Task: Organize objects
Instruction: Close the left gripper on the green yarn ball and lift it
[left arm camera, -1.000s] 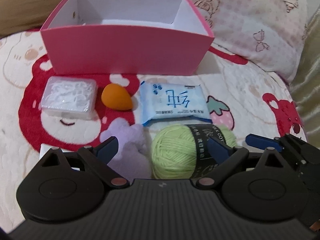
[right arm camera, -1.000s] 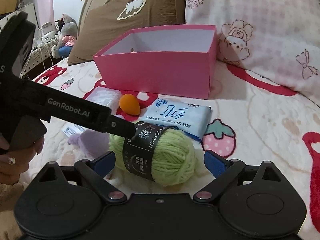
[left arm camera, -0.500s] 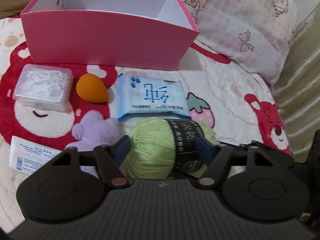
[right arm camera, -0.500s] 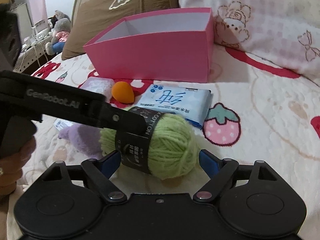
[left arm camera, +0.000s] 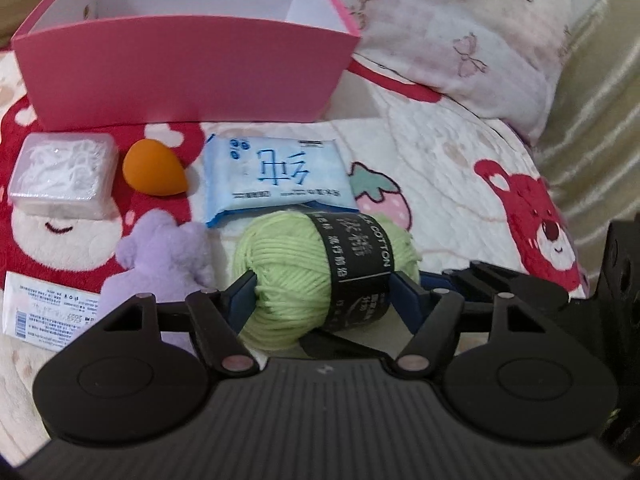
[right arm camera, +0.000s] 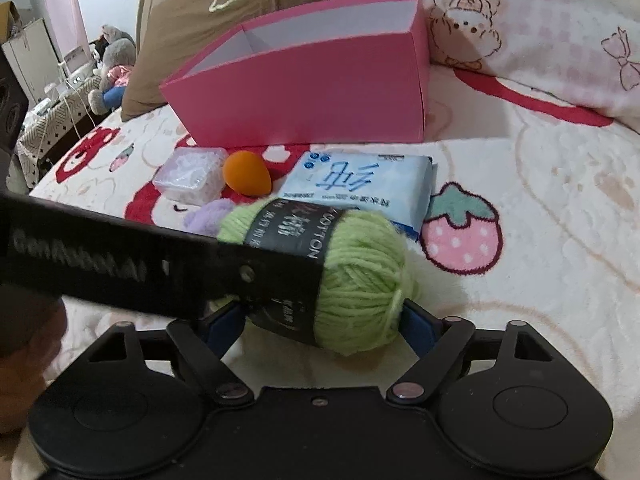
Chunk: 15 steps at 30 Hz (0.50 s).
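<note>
Left wrist view: the blanket (left arm camera: 460, 168) lies bare to the right of the strawberry print, up to the pillow (left arm camera: 460, 32). The pink box (left arm camera: 180, 72) stands open-topped at the back. Just before it lie the tissue pack (left arm camera: 272, 172), floss case (left arm camera: 60, 172) and orange sponge (left arm camera: 154, 168). Nearest, the green yarn ball (left arm camera: 304, 272) sits between both tools: the left gripper (left arm camera: 320, 296) pinches its ends, jaws easing apart; the right gripper (right arm camera: 320, 320) closes around it, pads touching its sides.
</note>
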Tool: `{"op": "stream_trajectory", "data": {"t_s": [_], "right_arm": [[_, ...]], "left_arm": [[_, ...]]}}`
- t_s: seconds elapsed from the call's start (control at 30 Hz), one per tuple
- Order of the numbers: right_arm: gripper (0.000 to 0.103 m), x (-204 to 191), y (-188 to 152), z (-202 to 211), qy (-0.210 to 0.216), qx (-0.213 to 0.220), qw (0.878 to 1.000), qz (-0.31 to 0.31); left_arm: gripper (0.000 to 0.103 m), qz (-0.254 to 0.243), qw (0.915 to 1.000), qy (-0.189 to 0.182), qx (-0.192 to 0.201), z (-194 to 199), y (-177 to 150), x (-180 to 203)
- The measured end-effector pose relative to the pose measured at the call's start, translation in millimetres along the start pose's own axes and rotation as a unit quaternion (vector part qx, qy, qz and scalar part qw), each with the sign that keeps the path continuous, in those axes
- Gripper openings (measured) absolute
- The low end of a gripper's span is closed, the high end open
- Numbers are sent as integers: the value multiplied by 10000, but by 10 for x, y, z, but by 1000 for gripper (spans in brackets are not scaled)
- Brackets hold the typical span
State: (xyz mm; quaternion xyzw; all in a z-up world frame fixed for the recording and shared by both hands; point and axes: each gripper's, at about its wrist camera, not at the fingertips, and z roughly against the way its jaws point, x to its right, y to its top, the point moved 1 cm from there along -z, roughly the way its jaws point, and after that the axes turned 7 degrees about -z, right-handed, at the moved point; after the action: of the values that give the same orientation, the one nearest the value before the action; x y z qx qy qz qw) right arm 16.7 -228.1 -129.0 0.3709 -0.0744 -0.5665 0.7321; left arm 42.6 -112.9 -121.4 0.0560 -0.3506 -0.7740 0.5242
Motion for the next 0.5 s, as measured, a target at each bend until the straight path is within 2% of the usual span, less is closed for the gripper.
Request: {"op": "stream_trajectory", "data": {"t_s": [0.2,0.5], "right_arm": [[85,-84,-26,53,-28,140,9996,249],[85,-217,29,246,-58,465,9973,561]], "left_arm": [[69,61,9999,-116,3,55,-2,11],[66,290,9988,-162,360,272,27,12]]}}
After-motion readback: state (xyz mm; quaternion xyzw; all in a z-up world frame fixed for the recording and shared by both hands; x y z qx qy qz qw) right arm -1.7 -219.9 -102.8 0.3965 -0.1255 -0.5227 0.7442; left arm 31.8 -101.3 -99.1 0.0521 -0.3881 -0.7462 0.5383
